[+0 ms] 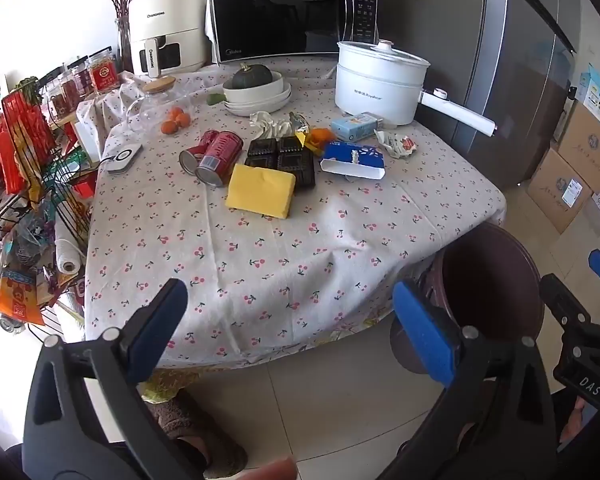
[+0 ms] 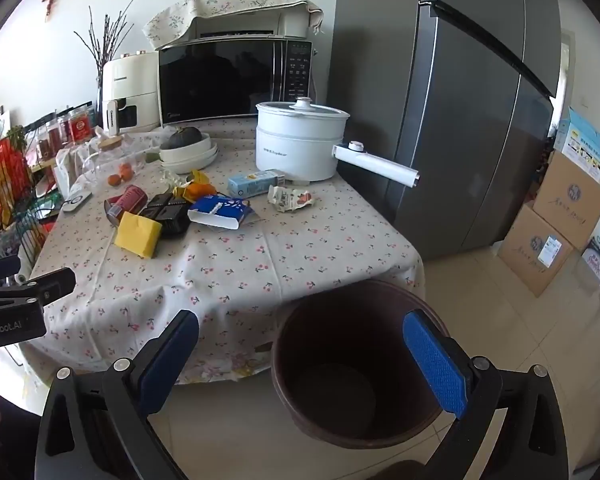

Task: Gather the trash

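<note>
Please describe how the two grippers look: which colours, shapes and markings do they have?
Both are alike: the left gripper and the right gripper have black plastic frames with triangular cut-outs and silver screws. Each finger carries a flat blue textured pad. White letters "DAS" and "enRobot.AI" are printed on the black bodies. No cables or sleeves show.

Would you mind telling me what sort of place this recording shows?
Most likely a home kitchen or dining corner: a microwave and electric pot sit on a cloth-covered table beside a tall refrigerator.
</note>
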The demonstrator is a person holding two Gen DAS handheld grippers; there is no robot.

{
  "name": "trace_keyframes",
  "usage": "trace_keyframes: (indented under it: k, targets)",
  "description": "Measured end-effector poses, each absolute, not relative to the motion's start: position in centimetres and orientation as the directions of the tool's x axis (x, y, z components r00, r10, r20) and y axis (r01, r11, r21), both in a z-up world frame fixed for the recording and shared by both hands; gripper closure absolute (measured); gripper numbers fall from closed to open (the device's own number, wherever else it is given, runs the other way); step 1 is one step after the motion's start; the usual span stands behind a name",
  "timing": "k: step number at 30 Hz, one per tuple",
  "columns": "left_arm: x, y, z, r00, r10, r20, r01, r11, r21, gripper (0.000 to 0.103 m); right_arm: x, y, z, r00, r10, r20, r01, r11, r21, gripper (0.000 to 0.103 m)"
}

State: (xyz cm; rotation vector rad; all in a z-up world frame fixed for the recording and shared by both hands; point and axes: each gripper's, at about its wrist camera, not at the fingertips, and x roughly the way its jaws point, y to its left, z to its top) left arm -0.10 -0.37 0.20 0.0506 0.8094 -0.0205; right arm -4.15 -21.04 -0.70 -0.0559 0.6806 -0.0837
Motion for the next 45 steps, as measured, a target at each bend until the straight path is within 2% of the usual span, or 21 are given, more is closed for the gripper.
trace_keyframes:
  k: [7, 45]
  targets:
    - [-0.1, -0.9, 0.1, 0.691, -0.013, -0.723, 0.046, 0.999, 0.026, 0.001, -3.9, -21.3, -0.7, 0.752, -0.099, -0.651, 0.066, 0.995, -0.075, 0.0]
    - [-0.1, 0.2, -0.4, 0.686, -0.008, -0.727, 0.046, 0.998, 0.032, 0.001, -3.7, -21.2, -1.0, 0.759, -0.108, -0.642, 0.093, 0.994, -0.058, 0.0]
